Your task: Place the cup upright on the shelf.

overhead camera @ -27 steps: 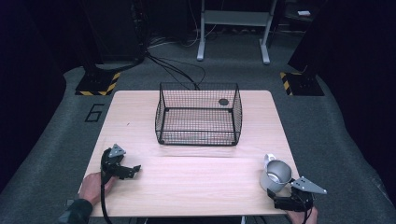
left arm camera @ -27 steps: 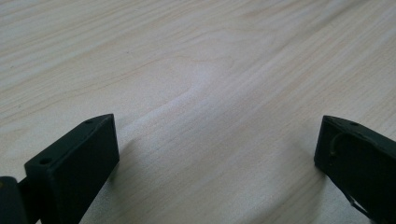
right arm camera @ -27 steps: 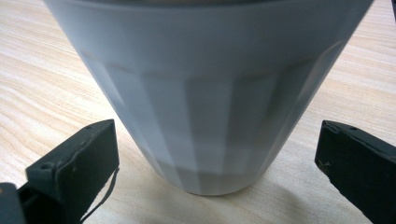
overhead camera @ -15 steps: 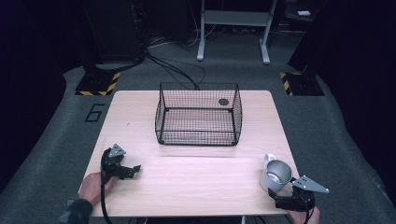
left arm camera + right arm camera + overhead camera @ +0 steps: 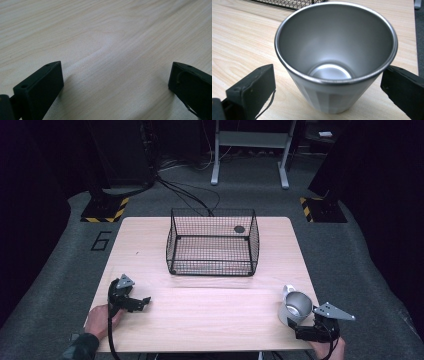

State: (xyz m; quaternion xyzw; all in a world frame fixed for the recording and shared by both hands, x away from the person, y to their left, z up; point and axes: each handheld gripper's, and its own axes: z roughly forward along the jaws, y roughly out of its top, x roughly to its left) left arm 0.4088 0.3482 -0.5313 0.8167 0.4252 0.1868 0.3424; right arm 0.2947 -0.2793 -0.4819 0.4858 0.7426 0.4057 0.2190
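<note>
Cup: one metal cup [image 5: 296, 306], upright on the table [image 5: 210, 320], near the front right corner, just ahead of the right gripper [image 5: 300, 327].
Cup count: 1.
Cup look: steel, brushed grey inside, tapered, wider at the rim than at the base; thin shiny rim; round flat bottom catches light in the right gripper view [image 5: 334, 62]; nothing seen inside. A pale handle-like bit sticks out on its far side in the high view, too small to be sure.
Cup vs jaws: in the right gripper view the cup sits between the two black jaws, one on each side, both apart from its wall, no contact seen.
Right gripper: jaws spread wide, nothing held; grey three-cornered plate on top; held by a hand [image 5: 330, 349] at the front edge of the table.
Left gripper: left gripper [image 5: 142, 301] at the front left of the table, jaws spread wide over bare wood in the left gripper view [image 5: 115, 75], nothing between them; held by a hand [image 5: 102, 320] with a dark sleeve.
Gripper count: 2, well apart, one at each front corner.
Basket: one black wire basket [image 5: 212, 265], open top, centre back of the table, well apart from the cup.
Basket contents: one small dark round thing [image 5: 239, 229] at the far right corner, cannot tell what.
Table: one, light wood.
</note>
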